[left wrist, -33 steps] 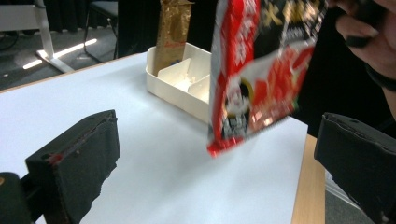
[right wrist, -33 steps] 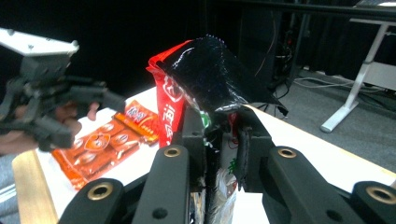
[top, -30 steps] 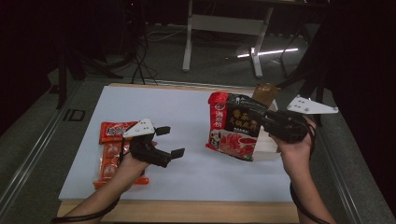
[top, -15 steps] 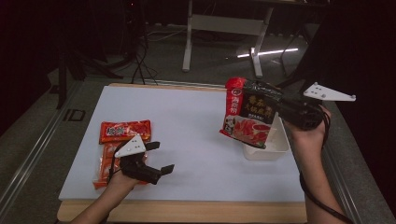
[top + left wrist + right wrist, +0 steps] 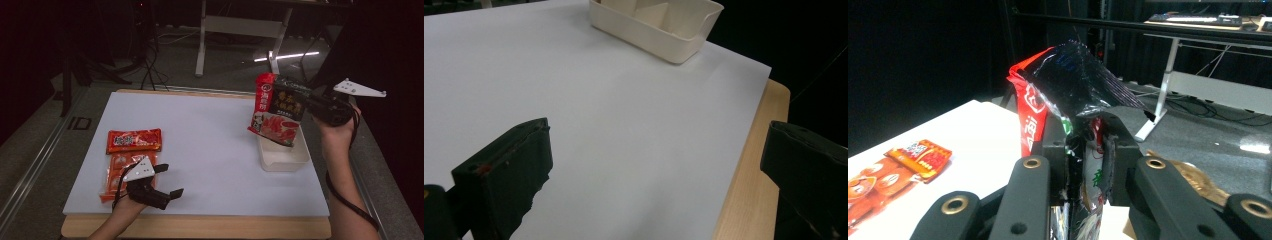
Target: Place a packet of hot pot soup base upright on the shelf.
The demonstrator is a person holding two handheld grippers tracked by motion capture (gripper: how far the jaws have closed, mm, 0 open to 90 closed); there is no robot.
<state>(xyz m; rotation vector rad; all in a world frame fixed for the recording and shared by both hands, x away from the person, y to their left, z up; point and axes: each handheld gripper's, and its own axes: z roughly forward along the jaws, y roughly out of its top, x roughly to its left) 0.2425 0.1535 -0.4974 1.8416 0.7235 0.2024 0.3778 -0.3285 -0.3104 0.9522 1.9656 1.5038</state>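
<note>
We hold the red-and-black packet [image 5: 276, 110] in the right gripper [image 5: 312, 104], jaws pinching its upper edge, above the white bin [image 5: 283, 156] at three o'clock. It looks soft, crinkly, slippery. The left gripper [image 5: 167, 180] rests with jaws spread at seven o'clock.

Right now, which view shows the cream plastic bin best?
The left gripper view: the cream plastic bin sits unobstructed, its rim and inner dividers clear. In the high view the bin is partly covered by the red-and-black snack bag that the right gripper holds above it.
</note>
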